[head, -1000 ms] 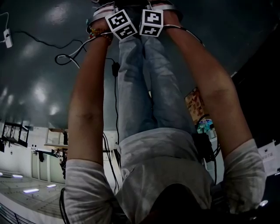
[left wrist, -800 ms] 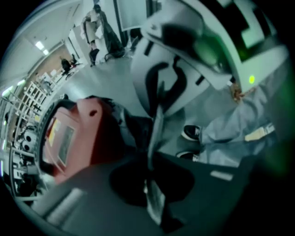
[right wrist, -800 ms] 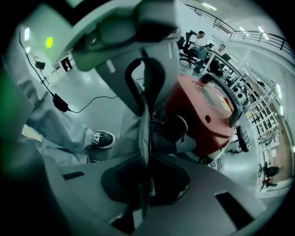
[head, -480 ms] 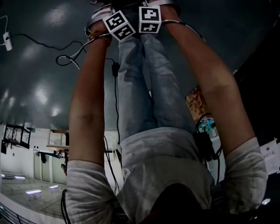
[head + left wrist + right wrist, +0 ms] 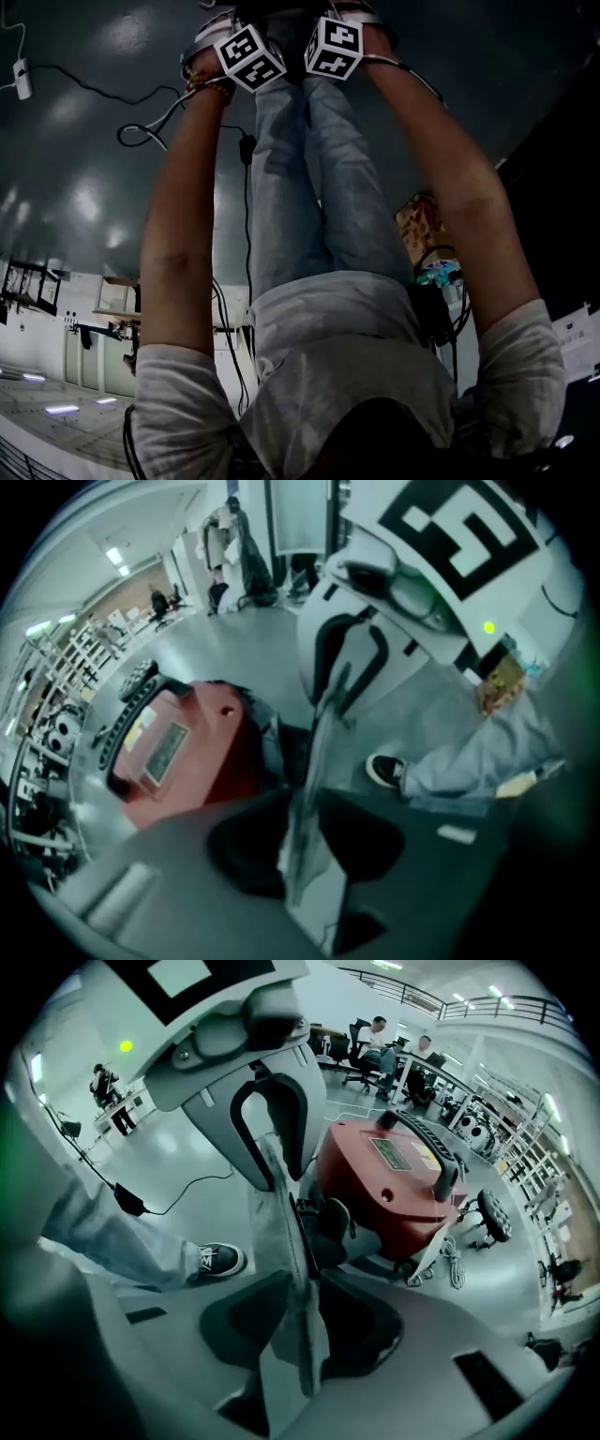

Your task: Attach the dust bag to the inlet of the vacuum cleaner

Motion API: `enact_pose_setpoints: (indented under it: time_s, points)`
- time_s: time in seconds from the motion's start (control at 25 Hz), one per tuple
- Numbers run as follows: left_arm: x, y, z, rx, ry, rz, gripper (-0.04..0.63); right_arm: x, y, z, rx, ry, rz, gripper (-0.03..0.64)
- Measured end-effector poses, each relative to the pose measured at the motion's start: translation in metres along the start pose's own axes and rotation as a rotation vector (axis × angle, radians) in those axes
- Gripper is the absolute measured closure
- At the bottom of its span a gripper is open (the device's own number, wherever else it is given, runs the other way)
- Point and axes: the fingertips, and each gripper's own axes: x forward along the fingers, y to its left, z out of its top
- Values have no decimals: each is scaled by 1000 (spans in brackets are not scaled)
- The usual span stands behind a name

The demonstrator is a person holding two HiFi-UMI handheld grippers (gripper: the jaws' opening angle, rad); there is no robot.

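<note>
A thin grey dust bag [image 5: 314, 780] [image 5: 281, 1222] hangs edge-on between my two grippers. The left gripper [image 5: 309, 832] is shut on one edge of it, and the right gripper [image 5: 300, 1321] is shut on the opposite edge. Each gripper faces the other across the bag. Beyond the bag a red vacuum cleaner [image 5: 192, 752] [image 5: 398, 1180] stands on the floor, with its dark front opening [image 5: 333, 1222] just behind the bag. In the head view only the marker cubes [image 5: 248, 56] [image 5: 334, 47] show at the top, past the person's arms.
The person's shoe [image 5: 220, 1260] [image 5: 386, 771] stands beside the bag. A black cable [image 5: 150, 122] and a white adapter [image 5: 21, 80] lie on the grey floor. A coiled cord [image 5: 452, 1262] and a stool [image 5: 492, 1215] are beside the vacuum. Seated people [image 5: 380, 1035] and shelving are far behind.
Both grippers have tilted and drawn slightly apart, with the bag still pinched. The marker cubes have turned outward in the head view, and the vacuum shows more fully in both gripper views.
</note>
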Motion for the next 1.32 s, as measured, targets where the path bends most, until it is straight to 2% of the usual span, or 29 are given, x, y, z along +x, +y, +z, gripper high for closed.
enact_pose_setpoints:
  time_s: [0.12, 0.2, 0.24, 0.36, 0.56, 1.0, 1.32]
  points:
    - [-20, 5, -1, -75, -35, 62, 512, -18, 4, 0, 61, -18, -43, 529]
    - [-29, 3, -1, -98, -49, 94, 589, -27, 10, 2, 92, -33, -65, 531]
    - [-30, 0, -1, -102, -52, 98, 592, -29, 13, 4, 104, -43, -71, 533]
    - [-26, -11, 4, -126, -47, 85, 592, -34, 15, 10, 144, -74, -83, 602]
    - [-19, -17, 3, -200, -50, 66, 592, -26, 21, 20, 170, -89, -86, 606]
    - [-18, -25, -10, -206, -33, 64, 592, -26, 31, 19, 153, -96, -85, 606]
    - [-18, -26, -5, -214, -41, 63, 592, -27, 28, 24, 143, -107, -85, 606]
